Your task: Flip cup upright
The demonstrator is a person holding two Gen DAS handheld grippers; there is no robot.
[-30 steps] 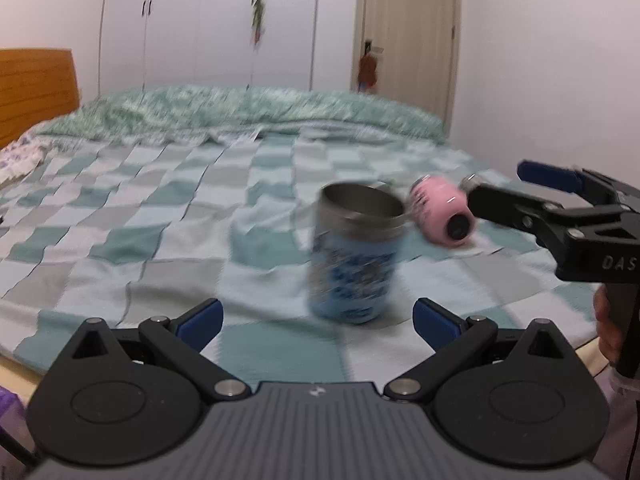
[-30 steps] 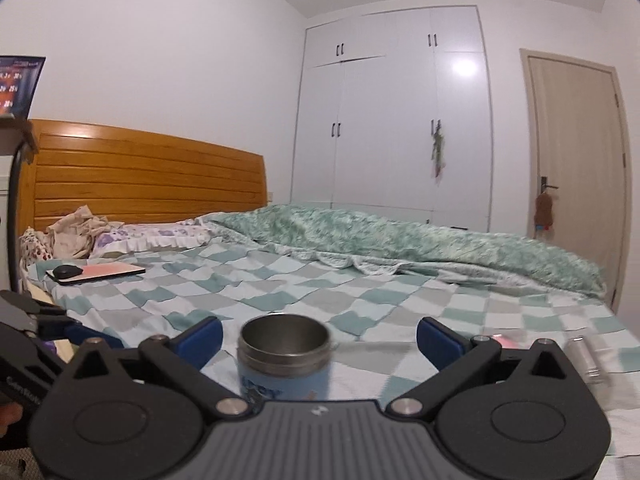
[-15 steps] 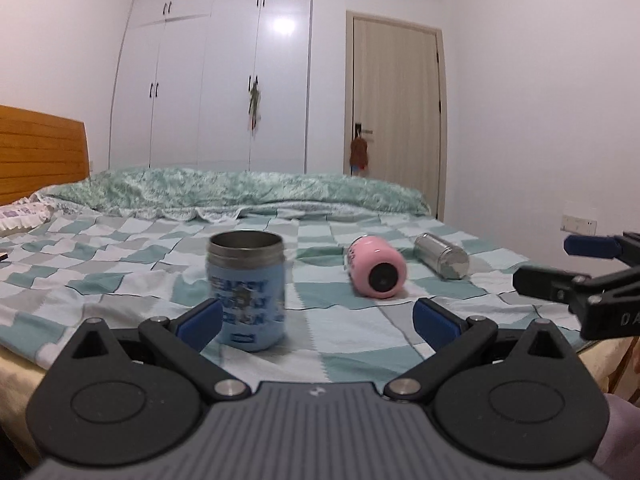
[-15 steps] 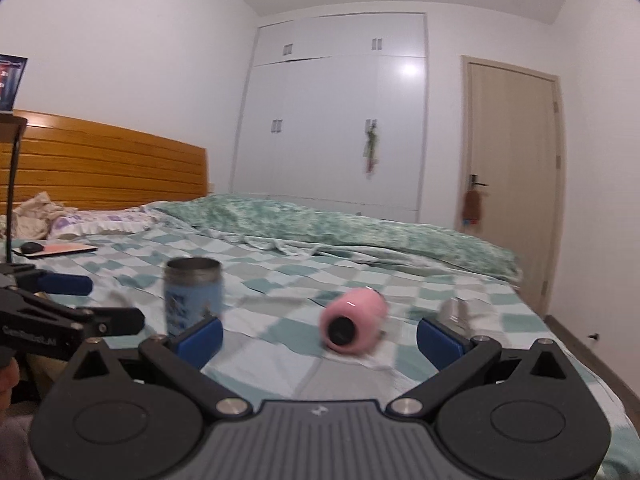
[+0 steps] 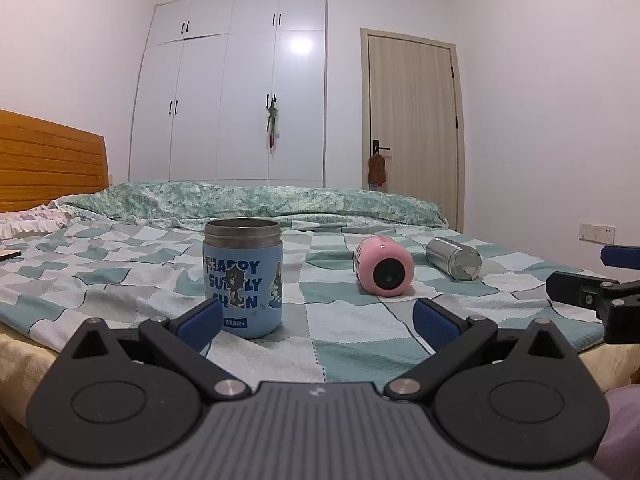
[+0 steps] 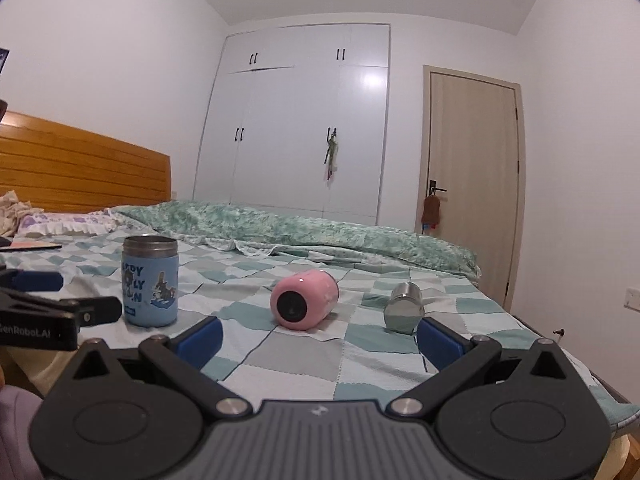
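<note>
A blue cartoon-print cup (image 5: 243,277) with a steel rim stands upright on the checked bedspread; it also shows in the right wrist view (image 6: 150,281). A pink cup (image 5: 383,265) lies on its side, base toward me, right of it; it also shows in the right wrist view (image 6: 304,299). A steel cup (image 5: 454,258) lies on its side further right, and shows in the right wrist view (image 6: 405,308). My left gripper (image 5: 318,322) is open and empty, back from the bed edge. My right gripper (image 6: 320,336) is open and empty, in front of the pink cup.
The bed (image 5: 120,276) has a green-and-grey checked cover, a rumpled duvet (image 5: 256,200) at the back and a wooden headboard (image 5: 48,164) on the left. White wardrobes and a door stand behind. Each gripper shows at the edge of the other's view.
Both grippers have pulled back from the blue cup and dropped lower toward the bed's edge. The blue cup stands upright and free. The pink and steel cups have not moved.
</note>
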